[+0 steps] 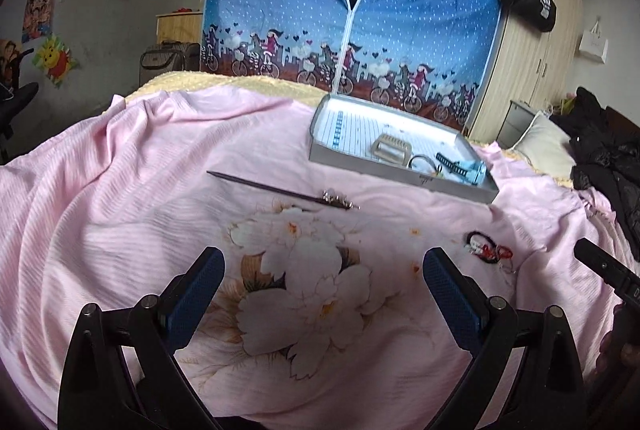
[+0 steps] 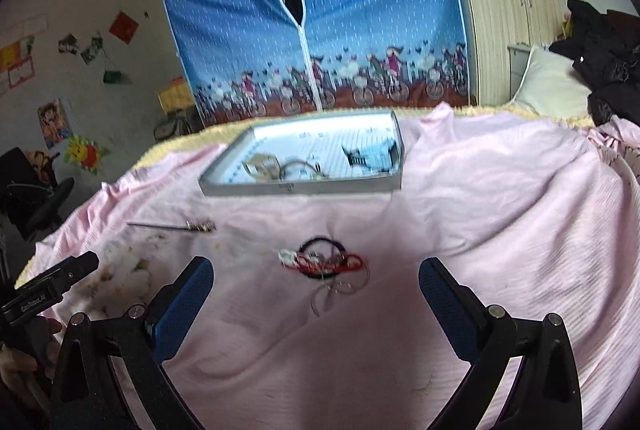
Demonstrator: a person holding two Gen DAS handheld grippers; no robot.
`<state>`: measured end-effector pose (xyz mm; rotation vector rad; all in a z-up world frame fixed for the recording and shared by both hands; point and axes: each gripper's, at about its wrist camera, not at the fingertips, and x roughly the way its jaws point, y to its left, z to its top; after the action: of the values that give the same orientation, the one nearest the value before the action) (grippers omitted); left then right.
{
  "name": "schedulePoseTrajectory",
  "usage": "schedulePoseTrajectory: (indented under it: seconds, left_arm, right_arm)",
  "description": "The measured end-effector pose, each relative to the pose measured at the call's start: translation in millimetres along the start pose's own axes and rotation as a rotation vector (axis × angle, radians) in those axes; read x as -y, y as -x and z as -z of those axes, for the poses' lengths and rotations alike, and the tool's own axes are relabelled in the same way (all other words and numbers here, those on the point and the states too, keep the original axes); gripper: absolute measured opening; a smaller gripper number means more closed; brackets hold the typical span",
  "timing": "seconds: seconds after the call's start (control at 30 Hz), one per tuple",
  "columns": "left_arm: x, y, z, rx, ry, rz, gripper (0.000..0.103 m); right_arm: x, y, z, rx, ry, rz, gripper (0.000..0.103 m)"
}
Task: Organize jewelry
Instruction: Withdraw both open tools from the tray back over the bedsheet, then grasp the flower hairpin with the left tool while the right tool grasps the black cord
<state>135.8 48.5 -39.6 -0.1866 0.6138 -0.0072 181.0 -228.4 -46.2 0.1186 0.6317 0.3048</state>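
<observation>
The left gripper [image 1: 324, 270] is spread wide and holds nothing; it hangs over the flower print of the pink sheet [image 1: 120, 210], in front of the tray [image 1: 400, 174]; the right gripper [image 2: 316, 278] is equally wide and empty, its fingers either side of a tangle of hair ties [image 2: 324, 260] on the sheet, not touching it. The hairpin [image 1: 280, 192] lies flat, just left of the tray's near wall; the tangle lies well before that wall. Inside the tray are a beige buckle [image 1: 390, 148], a ring and a blue clip, somewhat blurred. The sheet around the tray is bare; black clothes [image 1: 608, 158] lie far right of it.
</observation>
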Motion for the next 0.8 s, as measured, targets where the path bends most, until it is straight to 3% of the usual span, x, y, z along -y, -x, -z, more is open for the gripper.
schedulePoseTrajectory:
  seconds: [0.33,0.57,0.67,0.8]
  left_arm:
    - [-17.4,-34.6,-21.9,-0.081,0.014,-0.004,0.097]
    - [-14.2,-67.0,-41.6,-0.15,-0.158,-0.021,0.097]
    - [-14.7,-85.2,-48.2,-0.182,-0.199,-0.012,0.097]
    - [-15.9,-110.5,-59.5,-0.23,-0.211,0.041,0.097]
  right_arm:
    - [1.8,-34.2,5.5,-0.155,-0.01,-0.02,0.103]
    - [0.8,-52.7,0.6,-0.205,-0.01,-0.057,0.103]
    - [2.8,-57.4,2.5,-0.24,-0.055,-0.127,0.103]
    - [-0.2,-62.2,-1.9,-0.233,-0.041,-0.147,0.103]
